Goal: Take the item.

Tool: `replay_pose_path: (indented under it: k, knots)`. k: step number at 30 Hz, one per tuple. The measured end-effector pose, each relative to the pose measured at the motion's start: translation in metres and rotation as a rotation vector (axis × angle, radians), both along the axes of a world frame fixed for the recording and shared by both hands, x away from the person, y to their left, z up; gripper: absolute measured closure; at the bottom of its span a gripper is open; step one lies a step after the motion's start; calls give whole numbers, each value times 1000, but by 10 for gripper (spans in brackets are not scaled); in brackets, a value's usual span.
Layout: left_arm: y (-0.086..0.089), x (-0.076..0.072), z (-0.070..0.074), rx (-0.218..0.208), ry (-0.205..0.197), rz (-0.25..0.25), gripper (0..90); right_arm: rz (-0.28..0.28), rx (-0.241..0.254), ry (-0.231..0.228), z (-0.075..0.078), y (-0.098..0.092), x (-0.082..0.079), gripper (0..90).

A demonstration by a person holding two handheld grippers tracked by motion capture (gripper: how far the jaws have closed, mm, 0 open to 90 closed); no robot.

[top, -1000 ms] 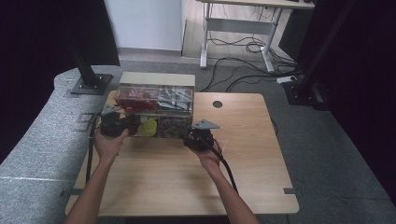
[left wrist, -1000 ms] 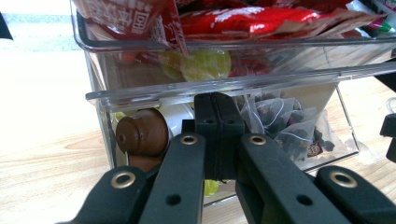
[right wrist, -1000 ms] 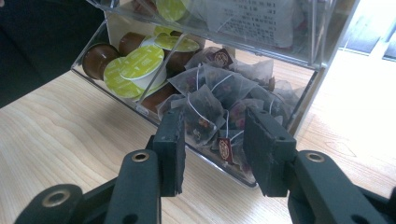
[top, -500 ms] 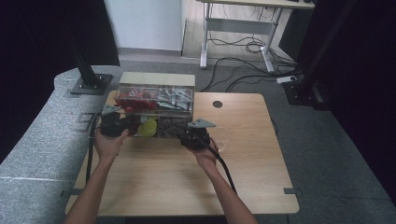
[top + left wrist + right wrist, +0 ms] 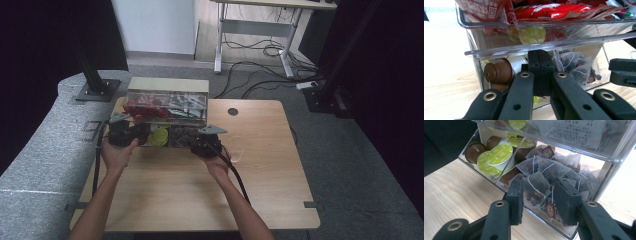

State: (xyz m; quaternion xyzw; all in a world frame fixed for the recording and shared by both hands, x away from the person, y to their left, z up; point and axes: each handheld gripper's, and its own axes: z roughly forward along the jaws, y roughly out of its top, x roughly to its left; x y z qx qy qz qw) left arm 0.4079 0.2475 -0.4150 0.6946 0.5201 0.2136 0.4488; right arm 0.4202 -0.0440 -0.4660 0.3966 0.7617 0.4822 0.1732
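A clear plastic organiser (image 5: 167,107) stands upright at the far left part of the surface (image 5: 200,190). Its upper tier holds red snack packets (image 5: 554,11) piled flat. Its lower drawer (image 5: 499,185), also clear, is tilted open toward the person and divided in two. One compartment holds coffee capsules (image 5: 499,156), brown bodies with light green foil lids, lying at mixed angles; one brown capsule (image 5: 498,73) lies on its side against the drawer wall. The other compartment is heaped with see-through pyramid tea bags (image 5: 541,176), dark leaves inside, white strings and small dark red tags (image 5: 551,210) trailing over them.
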Motion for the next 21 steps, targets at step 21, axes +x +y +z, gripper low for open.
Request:
replay_pose_path:
  k: [21]
  knots:
    - [-1, -1, 0, -11, -2, -2, 898, -21, -18, -19, -4, 15, 13, 603]
